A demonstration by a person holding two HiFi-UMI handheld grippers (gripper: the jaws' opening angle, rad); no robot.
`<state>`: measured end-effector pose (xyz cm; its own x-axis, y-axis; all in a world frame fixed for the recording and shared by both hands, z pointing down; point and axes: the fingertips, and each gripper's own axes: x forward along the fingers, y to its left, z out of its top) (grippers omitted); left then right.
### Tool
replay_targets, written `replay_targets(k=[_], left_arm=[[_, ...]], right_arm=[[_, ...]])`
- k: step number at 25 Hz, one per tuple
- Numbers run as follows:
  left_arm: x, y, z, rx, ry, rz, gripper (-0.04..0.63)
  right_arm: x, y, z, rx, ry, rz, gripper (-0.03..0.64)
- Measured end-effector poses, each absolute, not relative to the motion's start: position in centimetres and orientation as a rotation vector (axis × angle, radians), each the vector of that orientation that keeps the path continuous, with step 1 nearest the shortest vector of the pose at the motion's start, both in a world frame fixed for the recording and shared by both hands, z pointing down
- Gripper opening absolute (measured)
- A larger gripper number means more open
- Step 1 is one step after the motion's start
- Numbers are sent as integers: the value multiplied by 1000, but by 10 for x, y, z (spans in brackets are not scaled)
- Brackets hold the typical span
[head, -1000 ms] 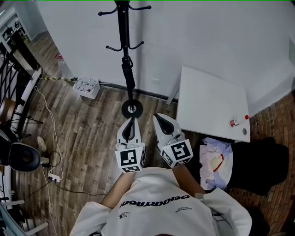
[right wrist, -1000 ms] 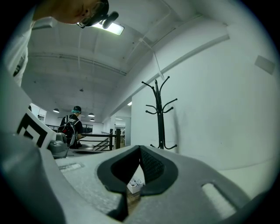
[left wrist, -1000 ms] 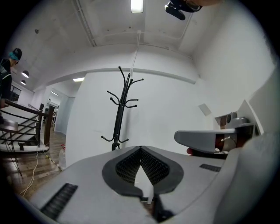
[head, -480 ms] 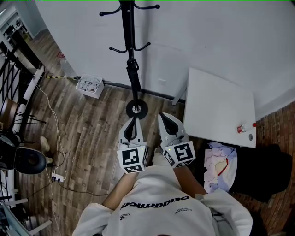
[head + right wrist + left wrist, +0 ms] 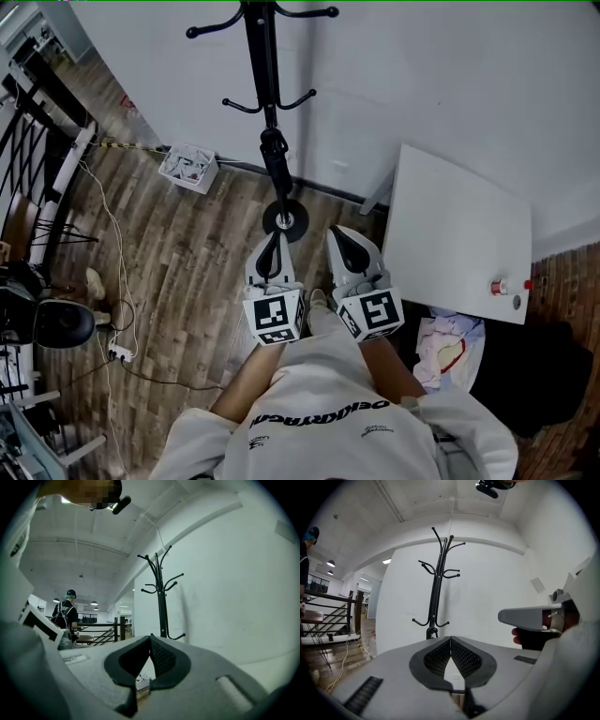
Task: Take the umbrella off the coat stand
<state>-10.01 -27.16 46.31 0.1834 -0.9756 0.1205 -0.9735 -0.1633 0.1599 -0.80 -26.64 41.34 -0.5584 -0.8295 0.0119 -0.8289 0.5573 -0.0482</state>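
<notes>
The black coat stand (image 5: 262,66) rises against the white wall, its round base (image 5: 285,218) on the wood floor. A folded black umbrella (image 5: 277,169) hangs along the pole below the lower hooks. My left gripper (image 5: 273,236) is shut and empty, its tip just short of the base in the head view. My right gripper (image 5: 337,234) is beside it, also shut and empty. In the left gripper view the stand (image 5: 436,597) is straight ahead beyond the closed jaws (image 5: 450,638), with the umbrella's top (image 5: 431,632) just above them. The right gripper view shows the stand (image 5: 161,602) past its closed jaws (image 5: 150,636).
A white table (image 5: 459,234) stands to the right of the stand, a small red-capped bottle (image 5: 502,286) near its edge. A white box (image 5: 190,167) sits at the wall on the left. Cables (image 5: 112,272) trail over the floor by a stair rail. A person (image 5: 67,613) stands far off.
Both grippers and the person holding them have come closer to the coat stand, whose hooks now spread wider in the head view. Both jaws stay shut.
</notes>
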Motion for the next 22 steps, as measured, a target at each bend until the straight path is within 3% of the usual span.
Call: replay_targets(k=[7, 22], left_arm=[[-93, -353, 495, 2201, -1915, 24, 16], [-106, -468, 589, 2025, -1947, 76, 305]], right_arm=[[8, -330, 432, -1443, 2755, -190, 3], [25, -395, 466, -1425, 2815, -276, 3]])
